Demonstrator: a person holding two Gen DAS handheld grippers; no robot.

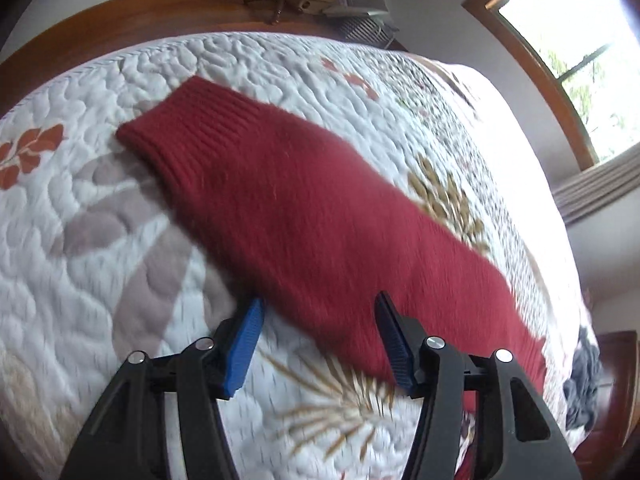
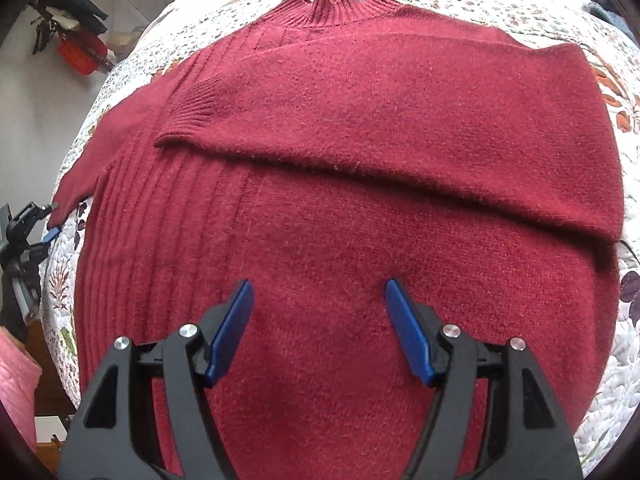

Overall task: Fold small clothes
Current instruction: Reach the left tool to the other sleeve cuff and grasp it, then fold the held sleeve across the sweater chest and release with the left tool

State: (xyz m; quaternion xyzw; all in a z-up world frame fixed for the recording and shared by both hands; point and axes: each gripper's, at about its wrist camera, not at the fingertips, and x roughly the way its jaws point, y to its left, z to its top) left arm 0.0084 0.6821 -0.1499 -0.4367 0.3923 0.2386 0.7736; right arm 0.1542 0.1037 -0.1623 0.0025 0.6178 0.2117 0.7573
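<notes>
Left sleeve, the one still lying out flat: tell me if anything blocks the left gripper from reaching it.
Nothing visible does. The left gripper hangs open right over the outstretched sleeve, which lies bare on the quilt. The dark clothes sit off at the bed's edge, clear of the path.

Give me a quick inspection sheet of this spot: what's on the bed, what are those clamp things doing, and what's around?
Surface: quilt with leaf prints, on a bed.
Job's things: red sweater laid flat, collar at the far end; one sleeve folded across the chest, the other sleeve stretched out on the quilt.
Clutter: dark cloth at the bed's edge.
Grippers: left gripper open at the outstretched sleeve's edge; right gripper open over the sweater's lower half. Neither holds anything.
Cables: nothing seen.
Surroundings: wooden headboard, window, curtain.
</notes>
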